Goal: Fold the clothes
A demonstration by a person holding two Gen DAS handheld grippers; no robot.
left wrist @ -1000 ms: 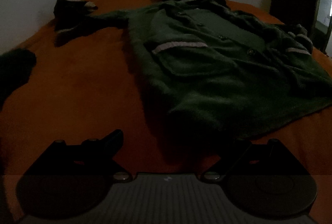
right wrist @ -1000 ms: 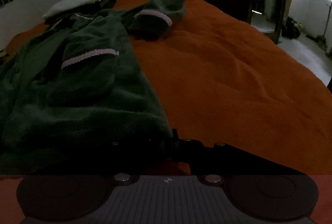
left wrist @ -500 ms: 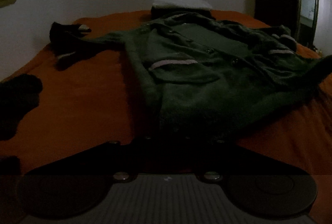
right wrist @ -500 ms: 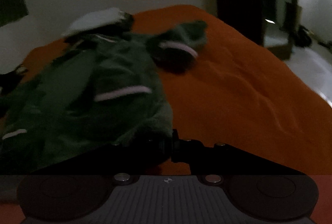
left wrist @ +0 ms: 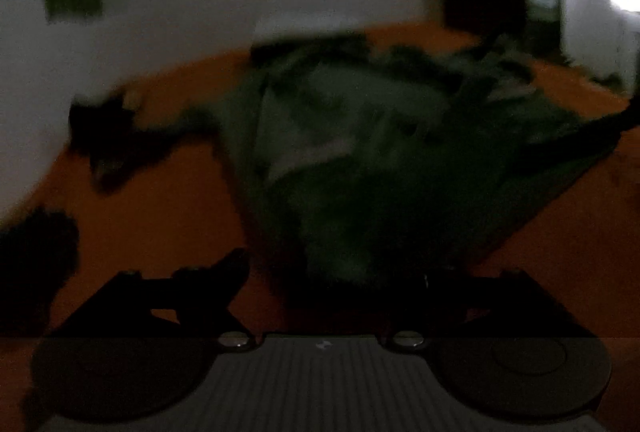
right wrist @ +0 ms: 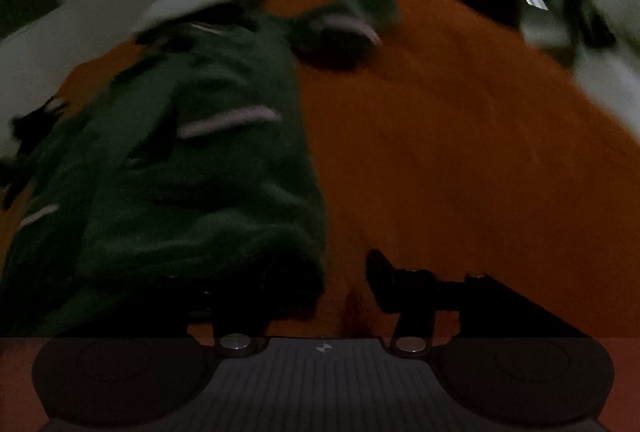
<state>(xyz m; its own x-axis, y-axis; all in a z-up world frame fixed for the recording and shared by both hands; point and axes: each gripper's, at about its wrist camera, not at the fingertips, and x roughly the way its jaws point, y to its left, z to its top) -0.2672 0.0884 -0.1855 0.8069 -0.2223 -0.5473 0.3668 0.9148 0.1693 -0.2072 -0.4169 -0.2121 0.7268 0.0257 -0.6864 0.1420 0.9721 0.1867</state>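
A dark green jacket (left wrist: 360, 160) with pale stripes lies spread on the orange bed (left wrist: 160, 224). Its near hem is bunched and raised in front of both cameras. My left gripper (left wrist: 340, 268) has its jaws opening; the hem drapes over the right finger, and the left finger (left wrist: 228, 268) stands bare over the bedspread. In the right wrist view the jacket (right wrist: 192, 168) fills the left half. My right gripper (right wrist: 316, 268) also has its jaws opening: the hem covers the left finger, and a gap shows before the right finger (right wrist: 380, 272). Both views are dim and blurred.
A white folded cloth (left wrist: 304, 28) sits at the head of the bed by the wall. Dark garments lie on the bed at the left (left wrist: 104, 136) and by the near left edge (left wrist: 36, 252). Bare orange bedspread (right wrist: 460, 152) stretches right of the jacket, with a dark doorway beyond.
The left gripper went from open to shut on the hem, then open again. The right gripper, shut on the hem before, has parted. Both rose and the hem lifted with them.
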